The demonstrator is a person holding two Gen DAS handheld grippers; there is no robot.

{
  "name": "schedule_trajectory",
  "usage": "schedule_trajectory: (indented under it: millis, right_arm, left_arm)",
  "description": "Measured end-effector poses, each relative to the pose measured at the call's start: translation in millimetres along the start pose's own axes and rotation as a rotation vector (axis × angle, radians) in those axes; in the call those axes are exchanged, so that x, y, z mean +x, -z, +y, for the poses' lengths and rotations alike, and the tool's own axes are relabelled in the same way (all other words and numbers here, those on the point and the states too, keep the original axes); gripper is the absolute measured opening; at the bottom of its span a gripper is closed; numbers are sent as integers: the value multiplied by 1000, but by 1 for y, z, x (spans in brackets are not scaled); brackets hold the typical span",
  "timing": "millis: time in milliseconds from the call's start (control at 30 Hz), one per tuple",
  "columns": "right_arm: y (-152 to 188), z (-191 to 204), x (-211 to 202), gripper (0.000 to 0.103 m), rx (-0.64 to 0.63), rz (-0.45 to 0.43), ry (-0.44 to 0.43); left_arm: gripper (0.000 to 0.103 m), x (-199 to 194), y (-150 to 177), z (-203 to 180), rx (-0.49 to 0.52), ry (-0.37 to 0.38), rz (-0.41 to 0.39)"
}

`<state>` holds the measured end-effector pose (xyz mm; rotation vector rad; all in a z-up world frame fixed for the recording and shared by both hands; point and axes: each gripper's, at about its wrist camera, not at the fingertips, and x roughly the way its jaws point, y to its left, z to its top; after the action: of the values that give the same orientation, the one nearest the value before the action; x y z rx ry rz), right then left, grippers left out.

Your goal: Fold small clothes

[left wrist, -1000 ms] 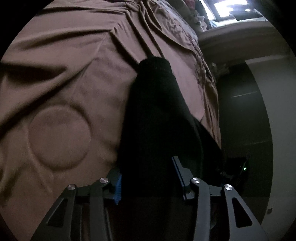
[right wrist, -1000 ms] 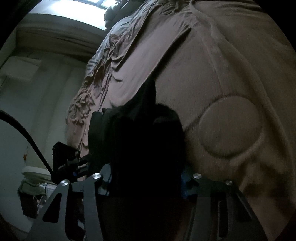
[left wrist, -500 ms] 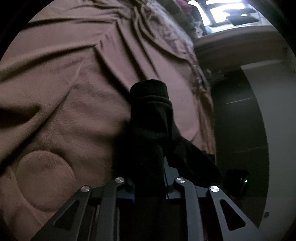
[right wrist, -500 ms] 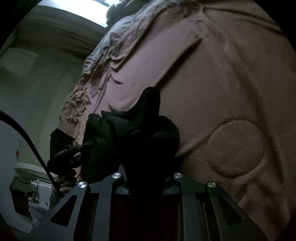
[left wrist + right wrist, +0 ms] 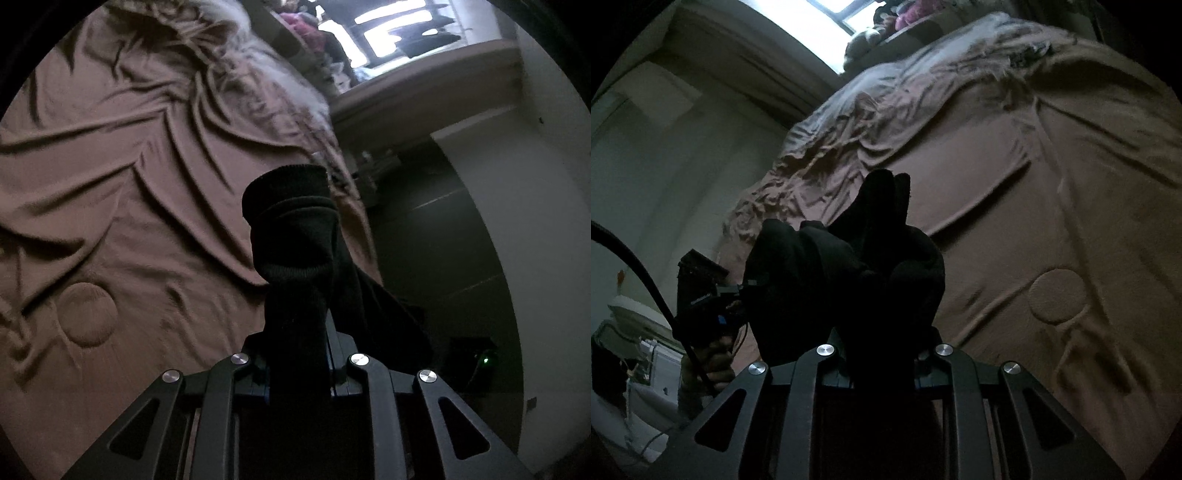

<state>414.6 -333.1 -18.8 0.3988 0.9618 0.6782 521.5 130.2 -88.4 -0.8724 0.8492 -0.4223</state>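
A black sock-like garment (image 5: 295, 240) is held up off the brown bed cover (image 5: 110, 221). My left gripper (image 5: 297, 365) is shut on one end of it; its ribbed cuff stands up above the jaws. In the right wrist view the other end of the black garment (image 5: 871, 258) bunches above my right gripper (image 5: 882, 362), which is shut on it. The left gripper (image 5: 709, 310) and the hand holding it show at the left of the right wrist view. The fingertips of both grippers are hidden by the cloth.
The brown bed cover (image 5: 1052, 221) is wrinkled, with a round quilted mark (image 5: 1056, 301). Rumpled bedding (image 5: 258, 74) lies at the far end below a bright window (image 5: 846, 14). A wall and dark doorway (image 5: 443, 240) lie past the bed's edge.
Both grippers closed on the black garment and lifted it off the bed. The bed now looks farther away in both views.
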Motion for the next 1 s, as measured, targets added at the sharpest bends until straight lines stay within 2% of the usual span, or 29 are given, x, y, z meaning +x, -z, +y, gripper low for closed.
schedule_trajectory:
  millis: [133,633,833,1000]
  right_arm:
    - [12,19,-33,16,-40,-38,4]
    - [92,78,-165,16,-160,-180,21]
    - [123,97,-215,16,-194,-248,39]
    - [146,105,-264,16,-214,-309,58]
  left_arm:
    - [21,-24,13,-25,30,12,-26]
    - [21,-108,75,-104,143,104,-110]
    - [21,-124,99,-132,173,141,-120]
    - [21,-129,116,-173,234,175,-115]
